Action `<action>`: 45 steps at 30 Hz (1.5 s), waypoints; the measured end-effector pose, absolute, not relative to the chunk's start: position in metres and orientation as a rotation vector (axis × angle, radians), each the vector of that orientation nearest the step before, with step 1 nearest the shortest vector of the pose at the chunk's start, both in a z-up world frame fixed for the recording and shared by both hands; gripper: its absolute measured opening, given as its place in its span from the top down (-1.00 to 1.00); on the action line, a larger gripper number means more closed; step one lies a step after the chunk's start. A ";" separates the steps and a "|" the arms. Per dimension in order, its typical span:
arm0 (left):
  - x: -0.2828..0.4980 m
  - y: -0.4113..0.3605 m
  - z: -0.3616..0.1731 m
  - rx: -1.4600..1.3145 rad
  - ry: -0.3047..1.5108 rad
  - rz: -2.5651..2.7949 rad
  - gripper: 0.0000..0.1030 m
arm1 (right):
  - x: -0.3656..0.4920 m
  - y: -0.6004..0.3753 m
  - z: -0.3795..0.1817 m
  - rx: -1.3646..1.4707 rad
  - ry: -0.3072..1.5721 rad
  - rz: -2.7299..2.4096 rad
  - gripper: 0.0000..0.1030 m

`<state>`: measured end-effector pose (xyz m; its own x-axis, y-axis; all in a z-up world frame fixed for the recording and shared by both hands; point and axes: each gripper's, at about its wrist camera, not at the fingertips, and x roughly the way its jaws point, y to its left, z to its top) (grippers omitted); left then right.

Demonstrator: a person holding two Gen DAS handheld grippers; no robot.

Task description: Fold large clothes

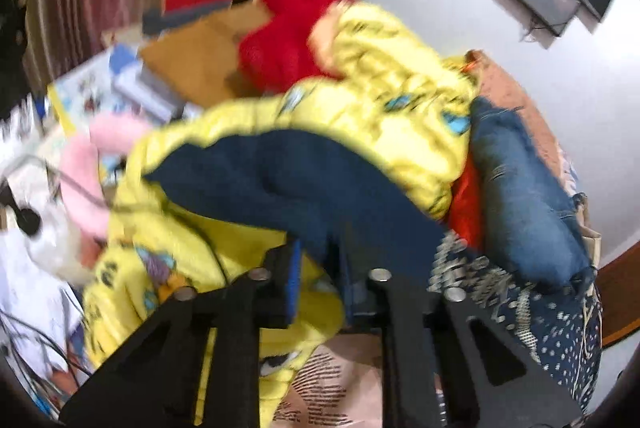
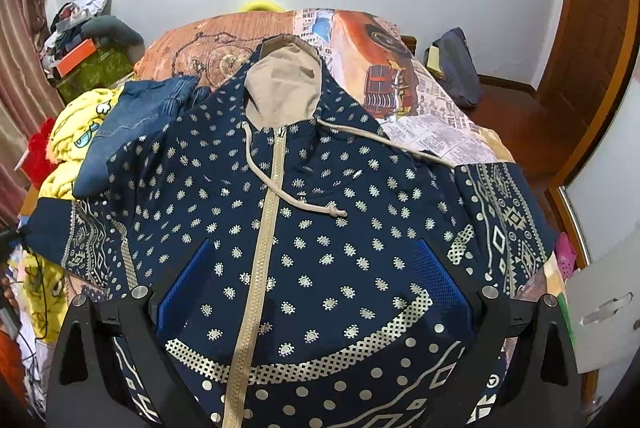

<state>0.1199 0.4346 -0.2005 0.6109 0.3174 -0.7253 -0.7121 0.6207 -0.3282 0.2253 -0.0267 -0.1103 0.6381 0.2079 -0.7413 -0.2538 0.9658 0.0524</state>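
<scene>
The left gripper, black w/ blue pads, is pinching dark navy fleece cloth. A puffy yellow cartoon-print jacket lies around it, blurry, w/ folded blue jeans beside.

No readable text anywhere: newsprint-style lettering on the bedspread too small and blurred to make out; markings on the yellow jacket smeared.

Hoodie on bed; jeans left.
</scene>
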 end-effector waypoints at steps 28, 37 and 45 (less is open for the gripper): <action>0.100 0.430 -0.243 -0.928 0.847 0.437 -0.18 | 0.215 -0.075 -0.109 0.101 0.856 0.209 -0.91; 0.113 0.461 -0.275 -0.986 0.815 0.506 0.61 | 0.212 -0.049 -0.112 -0.013 0.860 0.201 -0.91; 0.129 0.419 -0.199 -0.658 0.733 0.519 0.95 | 0.212 -0.032 -0.113 -0.093 0.857 0.222 -0.91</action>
<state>0.1295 0.4195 -0.1985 0.6367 0.2006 -0.7446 -0.6354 0.6836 -0.3592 0.2118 -0.0325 -0.1134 0.6334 0.1562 -0.7579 -0.2309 0.9730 0.0076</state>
